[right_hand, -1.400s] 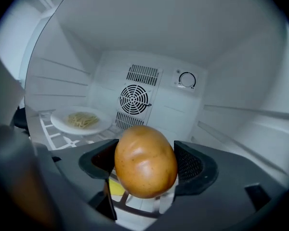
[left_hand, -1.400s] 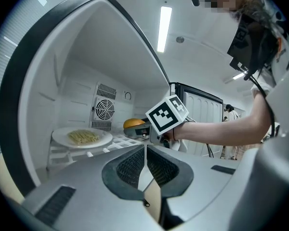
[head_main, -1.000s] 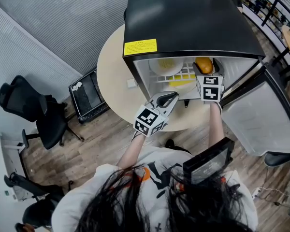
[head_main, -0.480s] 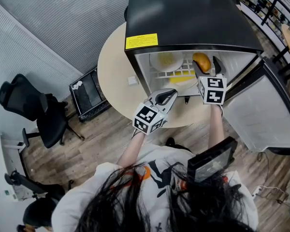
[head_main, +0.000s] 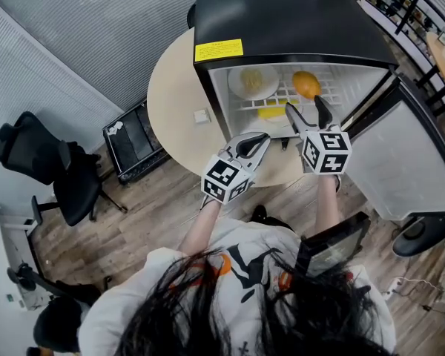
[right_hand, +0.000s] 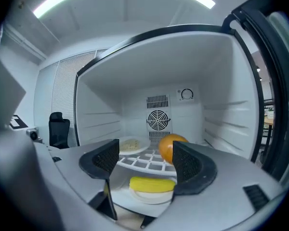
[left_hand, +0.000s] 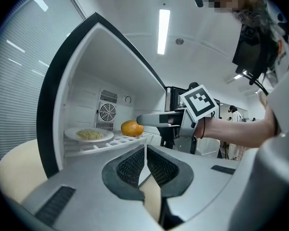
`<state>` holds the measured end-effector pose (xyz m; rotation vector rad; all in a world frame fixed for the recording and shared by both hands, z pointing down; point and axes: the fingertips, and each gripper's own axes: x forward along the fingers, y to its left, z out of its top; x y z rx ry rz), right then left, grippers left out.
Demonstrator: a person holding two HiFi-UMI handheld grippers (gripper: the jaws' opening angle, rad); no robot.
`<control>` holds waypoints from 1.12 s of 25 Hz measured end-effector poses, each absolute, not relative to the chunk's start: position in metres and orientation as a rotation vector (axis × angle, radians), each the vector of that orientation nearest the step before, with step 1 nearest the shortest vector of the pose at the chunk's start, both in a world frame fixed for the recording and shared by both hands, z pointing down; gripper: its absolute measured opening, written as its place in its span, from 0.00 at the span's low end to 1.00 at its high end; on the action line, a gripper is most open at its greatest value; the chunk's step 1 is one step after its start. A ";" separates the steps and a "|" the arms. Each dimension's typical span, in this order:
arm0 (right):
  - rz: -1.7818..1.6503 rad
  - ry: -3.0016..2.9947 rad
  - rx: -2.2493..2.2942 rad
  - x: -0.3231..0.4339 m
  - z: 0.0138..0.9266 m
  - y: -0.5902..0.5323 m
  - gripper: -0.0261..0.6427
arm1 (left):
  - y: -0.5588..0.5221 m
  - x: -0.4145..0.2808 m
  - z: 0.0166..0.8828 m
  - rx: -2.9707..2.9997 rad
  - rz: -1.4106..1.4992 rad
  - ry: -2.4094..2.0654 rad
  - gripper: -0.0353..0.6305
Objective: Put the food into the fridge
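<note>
The black mini fridge (head_main: 282, 21) stands open on a round table. On its wire shelf lie an orange (head_main: 306, 84) and a white plate of noodles (head_main: 252, 82). Below the shelf a yellow food piece (head_main: 271, 112) rests on a white dish. My right gripper (head_main: 305, 110) hangs open just outside the fridge mouth, nothing between its jaws. In the right gripper view the orange (right_hand: 169, 146), the noodle plate (right_hand: 131, 145) and the yellow piece (right_hand: 151, 184) show beyond the open right gripper (right_hand: 147, 160). My left gripper (head_main: 256, 143) is shut and empty, left of the right one. The left gripper view shows the orange (left_hand: 131, 128) and noodle plate (left_hand: 89, 134).
The fridge door (head_main: 400, 162) swings open at the right. The beige round table (head_main: 174, 102) carries the fridge. On the wooden floor stand a black office chair (head_main: 37, 162) and a black case (head_main: 130, 143) to the left.
My right gripper has drawn back out of the fridge toward the person, leaving the orange on the wire shelf. The left gripper has hardly moved.
</note>
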<state>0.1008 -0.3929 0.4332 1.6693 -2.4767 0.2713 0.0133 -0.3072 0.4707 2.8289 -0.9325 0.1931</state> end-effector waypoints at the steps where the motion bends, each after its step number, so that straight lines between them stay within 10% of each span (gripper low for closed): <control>1: 0.280 -2.479 1.663 0.098 0.435 -0.386 0.57 | -0.304 0.012 0.470 2.828 0.189 -0.933 0.07; 14: 0.355 -2.459 1.673 0.064 0.454 -0.310 0.15 | -0.255 -0.015 0.464 2.824 0.144 -0.955 0.07; 28: 0.411 -2.435 1.691 0.032 0.464 -0.215 0.09 | -0.178 -0.045 0.460 2.826 0.144 -0.943 0.07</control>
